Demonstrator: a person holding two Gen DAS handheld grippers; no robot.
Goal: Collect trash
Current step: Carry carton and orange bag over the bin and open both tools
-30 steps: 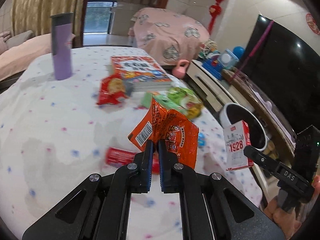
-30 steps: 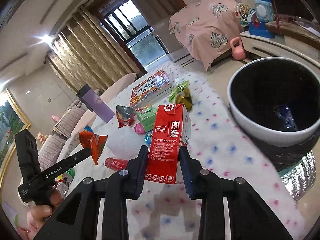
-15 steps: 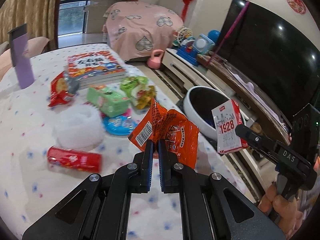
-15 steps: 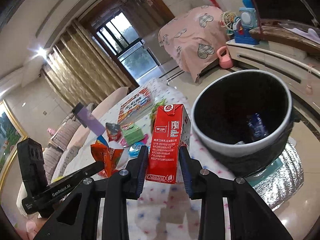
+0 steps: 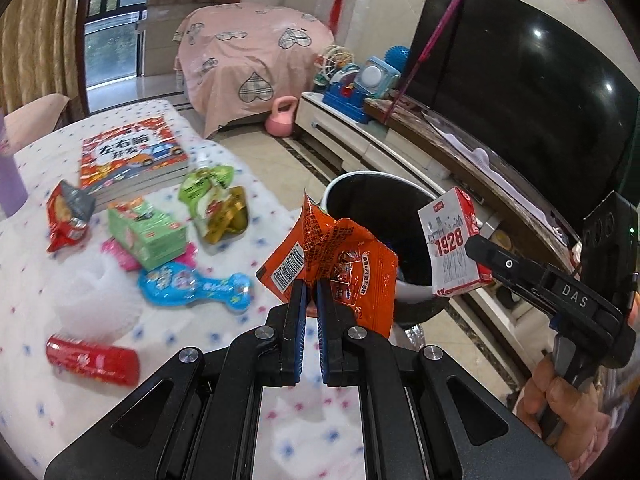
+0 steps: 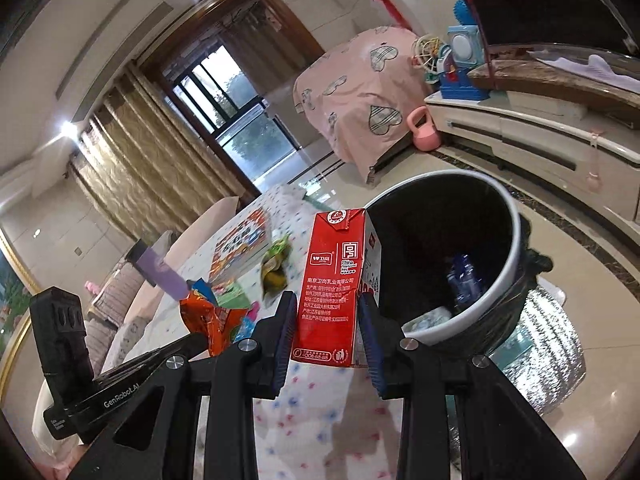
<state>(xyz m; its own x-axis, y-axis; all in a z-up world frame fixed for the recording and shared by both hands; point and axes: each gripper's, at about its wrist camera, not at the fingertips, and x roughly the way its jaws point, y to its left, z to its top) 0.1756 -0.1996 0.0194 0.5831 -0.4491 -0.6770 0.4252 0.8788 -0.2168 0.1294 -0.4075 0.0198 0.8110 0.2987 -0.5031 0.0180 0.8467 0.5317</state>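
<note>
My left gripper is shut on an orange snack wrapper, held above the table's right edge close to the bin. The right gripper is shut on a red milk carton, upright, just left of the bin's white rim. The bin is black inside and holds a blue wrapper and pale scraps. In the left wrist view the carton hangs at the bin's right side in the right gripper. The orange wrapper also shows in the right wrist view.
On the dotted tablecloth lie a red packet, a blue wrapper, a green box, a green-yellow pouch, a red chip bag, a book and crumpled plastic. A TV cabinet and a pink kettlebell stand beyond the bin.
Both grippers have carried their loads rightward off the table's middle toward the bin, which now looms larger in both views. Neither grip has changed.
</note>
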